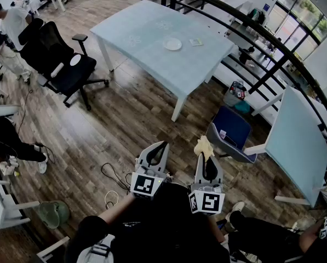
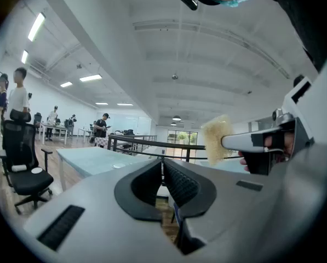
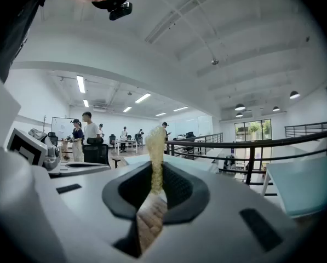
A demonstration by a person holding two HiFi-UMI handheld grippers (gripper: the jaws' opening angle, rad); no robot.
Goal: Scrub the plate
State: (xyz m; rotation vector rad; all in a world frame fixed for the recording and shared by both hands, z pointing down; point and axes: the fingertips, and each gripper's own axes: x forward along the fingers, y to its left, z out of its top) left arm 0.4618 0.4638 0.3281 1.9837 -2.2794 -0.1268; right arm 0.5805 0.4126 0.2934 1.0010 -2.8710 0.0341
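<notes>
A white plate (image 1: 172,44) lies on the pale blue table (image 1: 147,23) far ahead of me, with a small card (image 1: 196,42) beside it. In the left gripper view the plate (image 2: 118,165) is a small disc on the distant tabletop. Both grippers are held up close to my body, far from the table. My left gripper (image 1: 159,148) is shut with nothing between its jaws (image 2: 162,164). My right gripper (image 1: 206,156) is shut on a yellowish sponge (image 1: 203,146), which sticks up past its tips (image 3: 155,147). The sponge (image 2: 217,138) also shows in the left gripper view.
A black office chair (image 1: 64,64) stands left of the table and a blue chair (image 1: 229,129) to its right front. A black railing (image 1: 251,43) runs behind the table, and a second pale table (image 1: 294,141) is at the right. People stand at the far left (image 1: 10,23). Cables lie on the wooden floor (image 1: 111,174).
</notes>
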